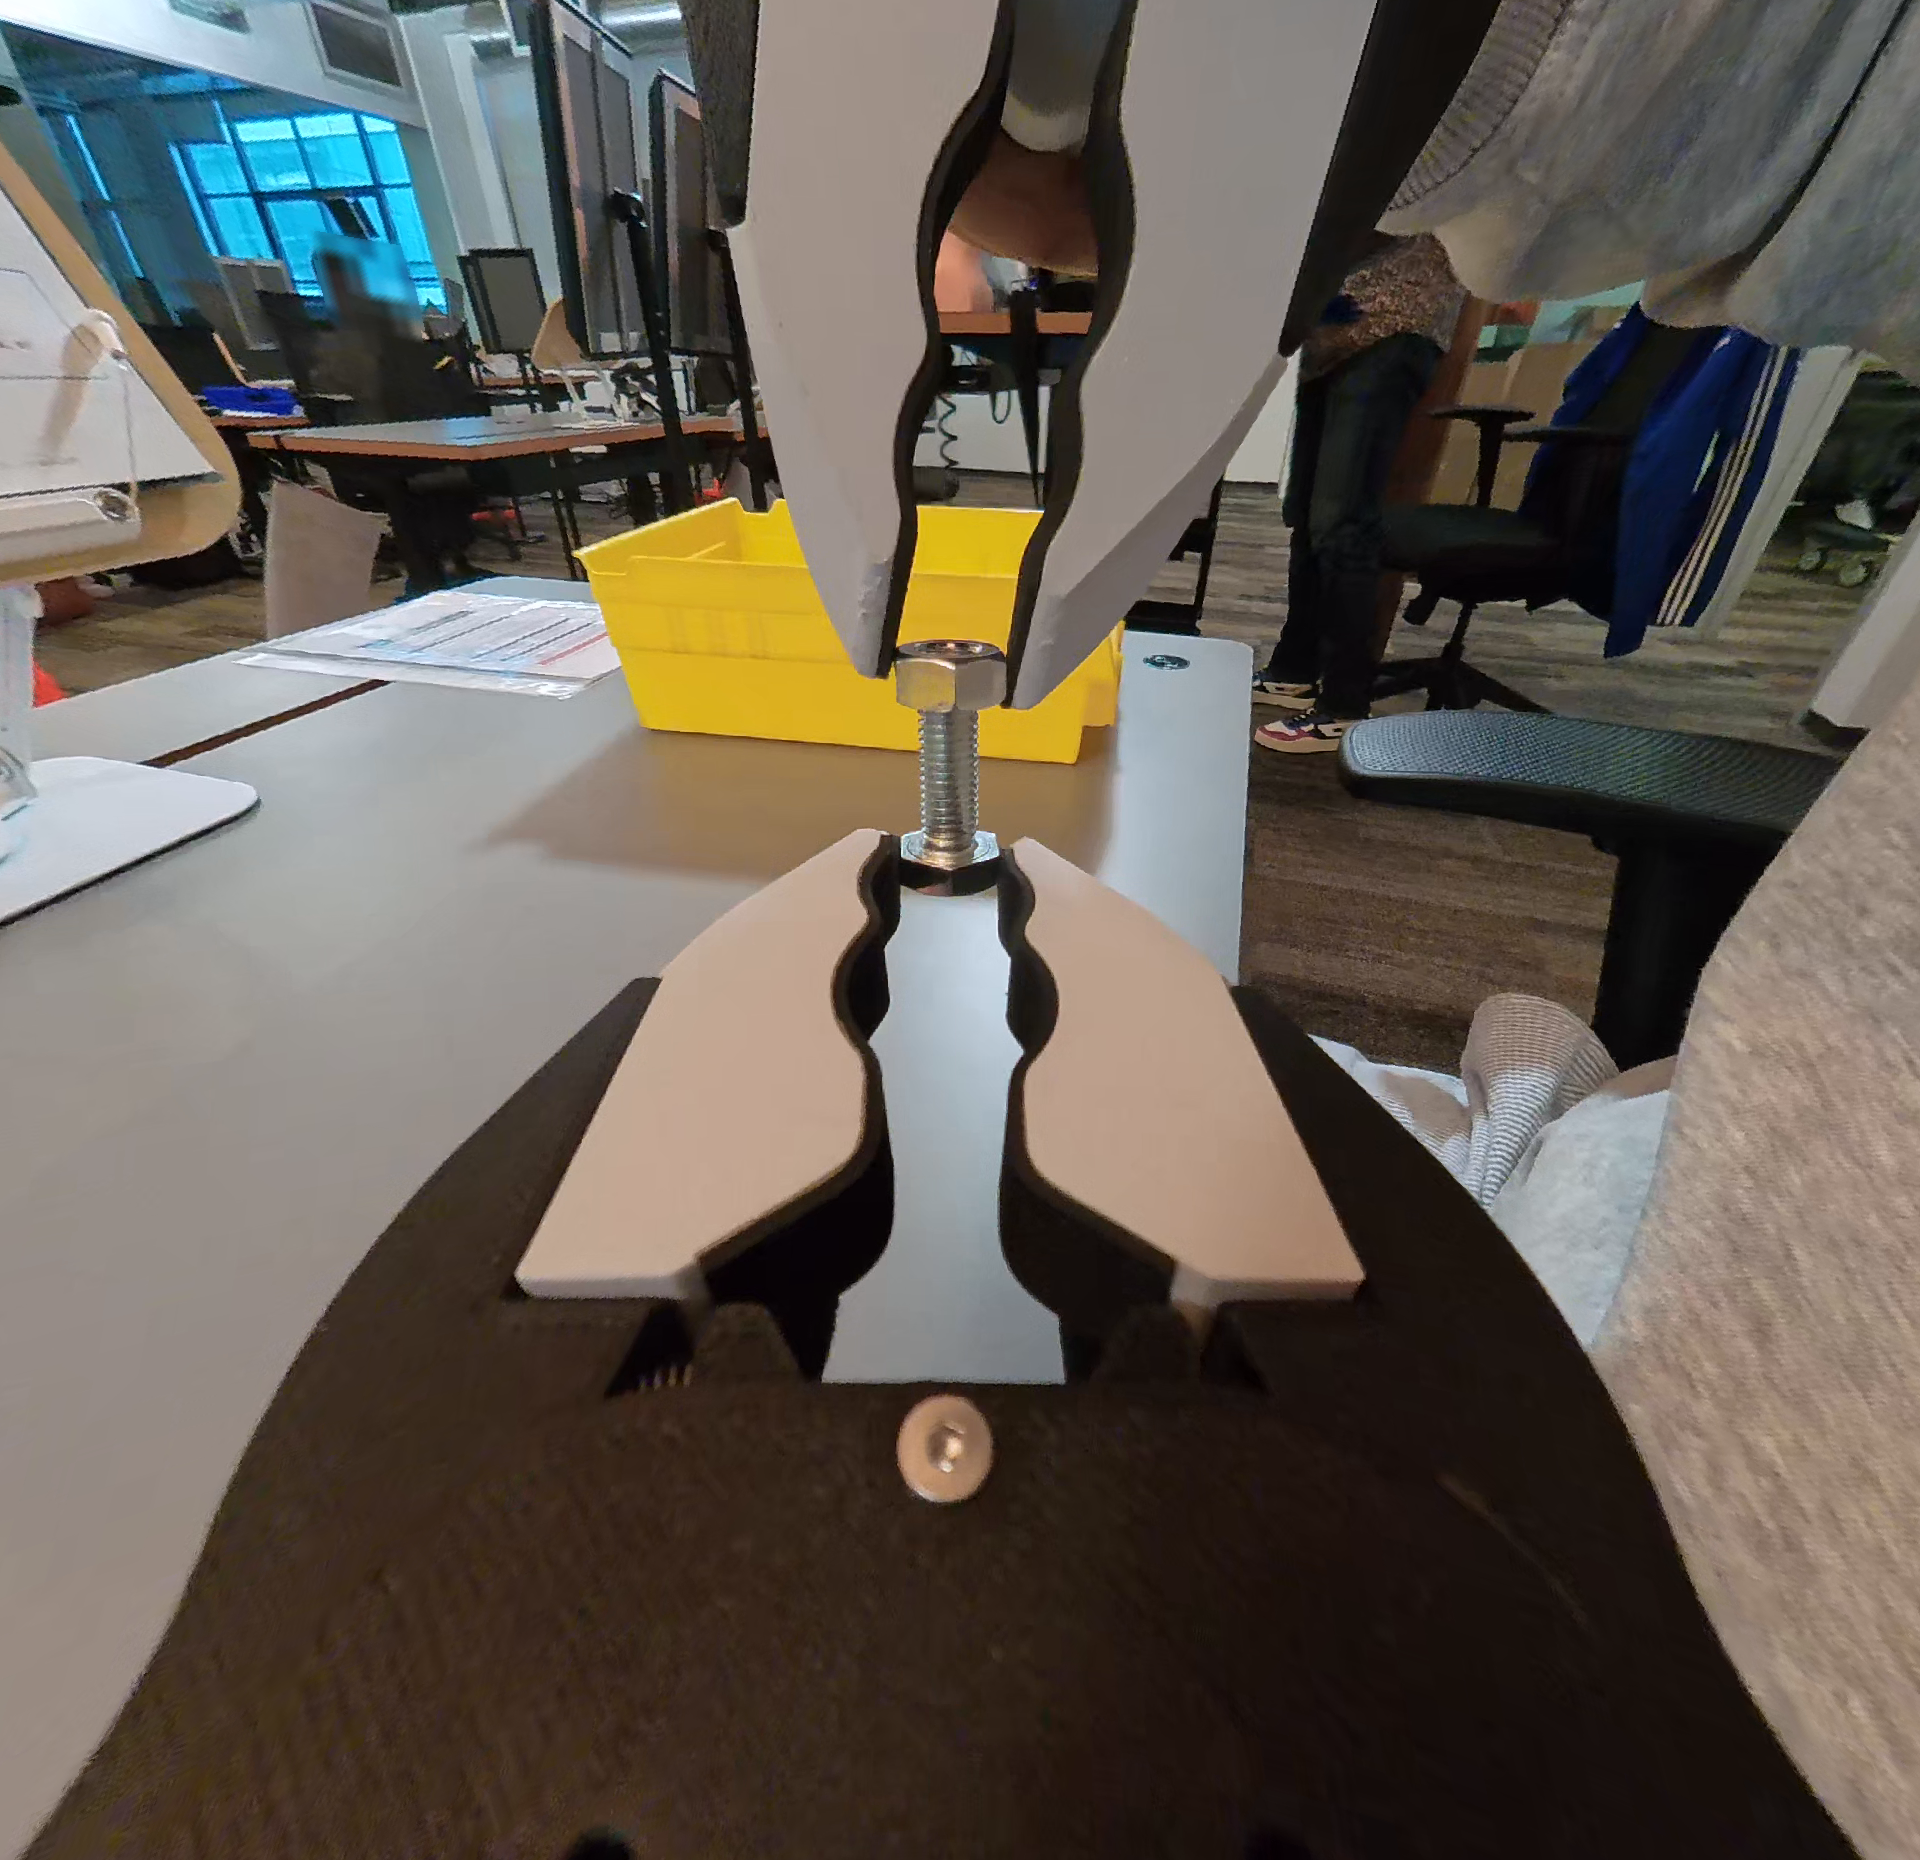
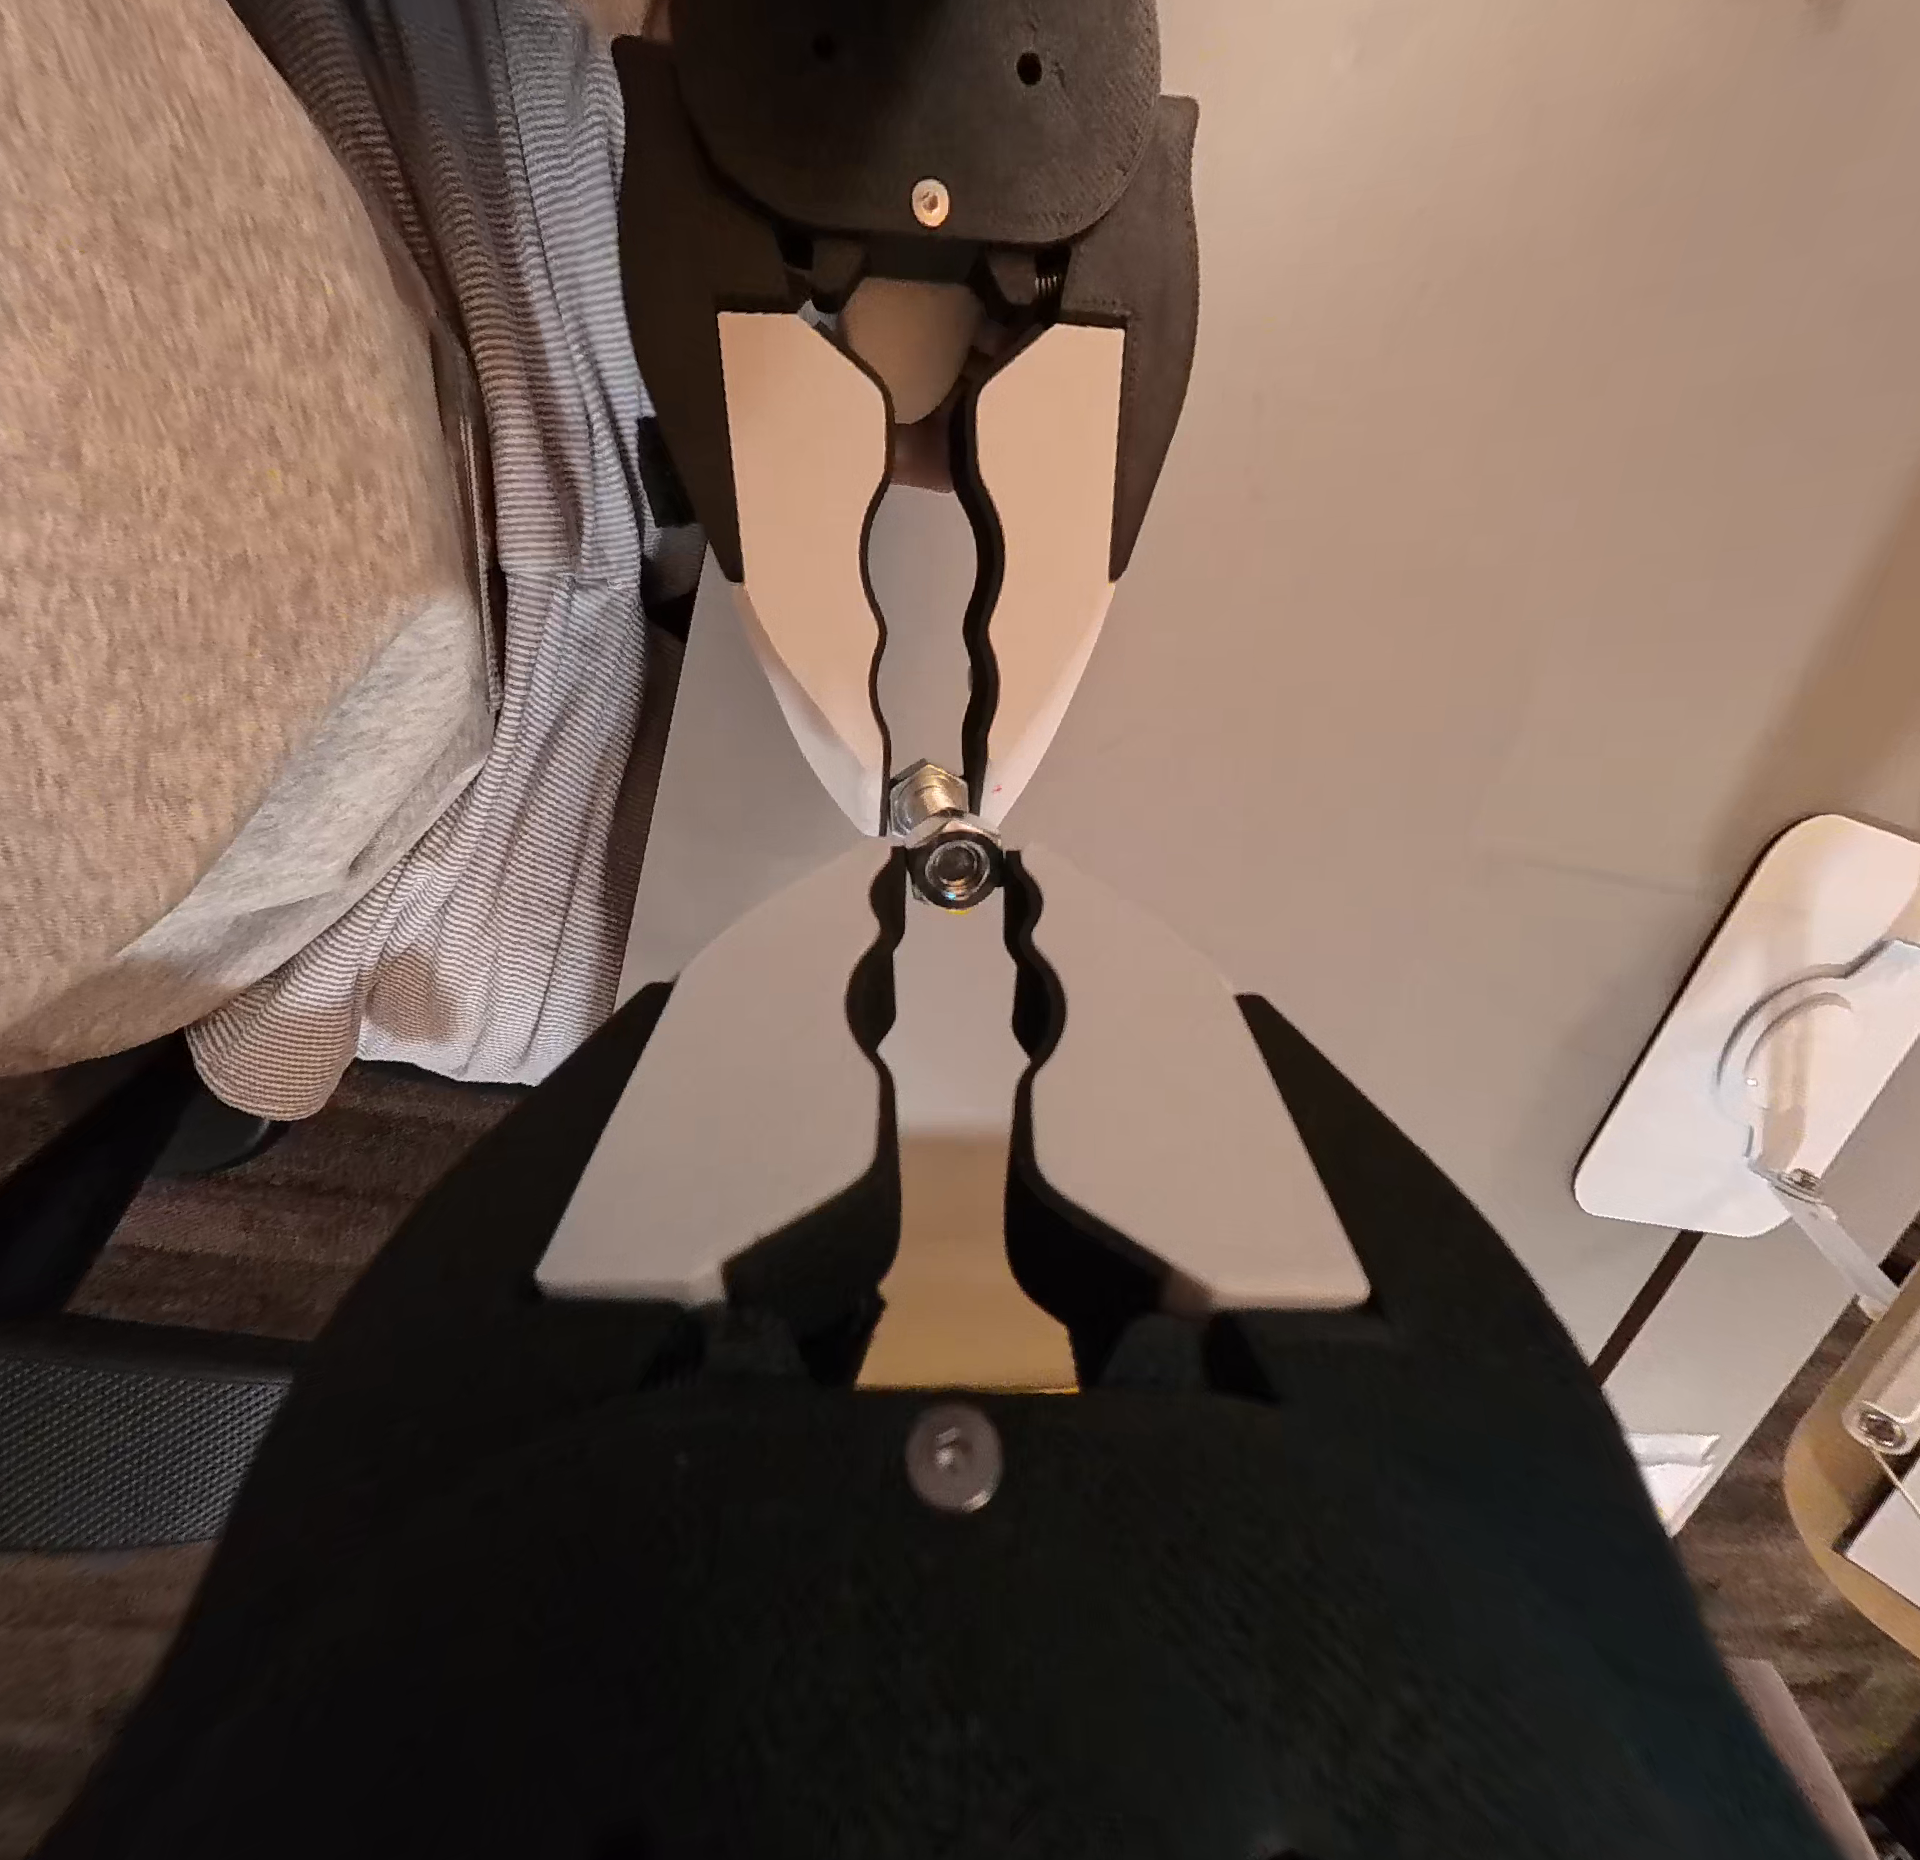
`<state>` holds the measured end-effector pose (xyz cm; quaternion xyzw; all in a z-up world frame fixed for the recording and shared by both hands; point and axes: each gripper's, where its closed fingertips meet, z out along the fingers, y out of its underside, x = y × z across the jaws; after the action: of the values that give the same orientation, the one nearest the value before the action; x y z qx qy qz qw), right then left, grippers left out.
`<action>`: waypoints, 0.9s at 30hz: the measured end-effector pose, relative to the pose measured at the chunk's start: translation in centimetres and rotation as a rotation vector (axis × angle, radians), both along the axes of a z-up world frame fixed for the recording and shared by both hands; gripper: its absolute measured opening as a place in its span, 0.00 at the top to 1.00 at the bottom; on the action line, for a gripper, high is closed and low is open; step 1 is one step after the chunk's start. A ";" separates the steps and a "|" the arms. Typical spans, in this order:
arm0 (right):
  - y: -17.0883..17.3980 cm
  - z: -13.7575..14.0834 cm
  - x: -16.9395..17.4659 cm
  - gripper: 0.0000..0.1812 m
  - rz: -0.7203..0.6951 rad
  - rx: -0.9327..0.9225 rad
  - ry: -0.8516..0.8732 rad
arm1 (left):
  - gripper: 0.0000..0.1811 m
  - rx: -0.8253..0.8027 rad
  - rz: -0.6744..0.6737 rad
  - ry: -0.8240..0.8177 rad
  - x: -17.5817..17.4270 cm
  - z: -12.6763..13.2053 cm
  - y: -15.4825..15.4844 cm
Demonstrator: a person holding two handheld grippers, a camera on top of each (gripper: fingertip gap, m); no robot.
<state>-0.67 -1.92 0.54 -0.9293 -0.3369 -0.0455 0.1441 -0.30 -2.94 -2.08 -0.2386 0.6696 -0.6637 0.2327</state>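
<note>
Now the left gripper (image 1: 948, 854) pinches the silver metal nut (image 1: 950, 860) low on the shiny threaded steel bolt (image 1: 945, 776). Above it, the right gripper (image 1: 951, 657) squeezes the bolt's six-sided head. It looks hard, small and slippery, so flat sides grip best. Behind the bolt sits a yellow plastic bin (image 1: 831, 688).

The left wrist view sits low behind the left gripper (image 1: 951, 854), looking level across the grey table (image 1: 312, 979) toward a yellow bin (image 1: 727, 605) at 12 o'clock and an office beyond. The right wrist view looks steeply down past the right gripper (image 2: 951, 870) onto the same tabletop. Both are very close, and share the bolt (image 1: 948, 771) (held between both grippers), with each view's opposite gripper entering from 12 o'clock.
</note>
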 end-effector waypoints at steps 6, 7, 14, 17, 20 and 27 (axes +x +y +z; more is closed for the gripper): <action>0.2 0.1 0.5 0.90 -0.155 -0.027 0.043 | 0.90 -0.013 0.039 0.001 0.4 0.2 0.5; 0.2 0.1 0.5 0.90 -0.167 -0.031 0.053 | 0.90 -0.014 0.038 0.002 0.4 0.2 0.5; 0.7 0.8 0.6 0.86 -0.120 0.028 0.024 | 0.90 -0.026 0.039 0.003 0.4 0.3 0.7; 1.0 1.1 -0.1 0.85 -0.084 0.050 0.050 | 0.90 -0.024 0.034 0.003 0.4 0.3 0.5; 0.8 0.8 -0.7 0.83 -0.042 0.038 0.071 | 0.90 -0.028 0.032 -0.003 0.3 0.4 0.5; 0.0 0.1 0.2 0.80 -0.070 -0.006 0.056 | 0.90 -0.082 0.042 0.009 0.5 0.9 1.1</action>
<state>-0.50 -1.95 0.68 -0.9418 -0.3003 -0.0235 0.1489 0.20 -1.89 -1.20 -0.2646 0.6379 -0.6845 0.2337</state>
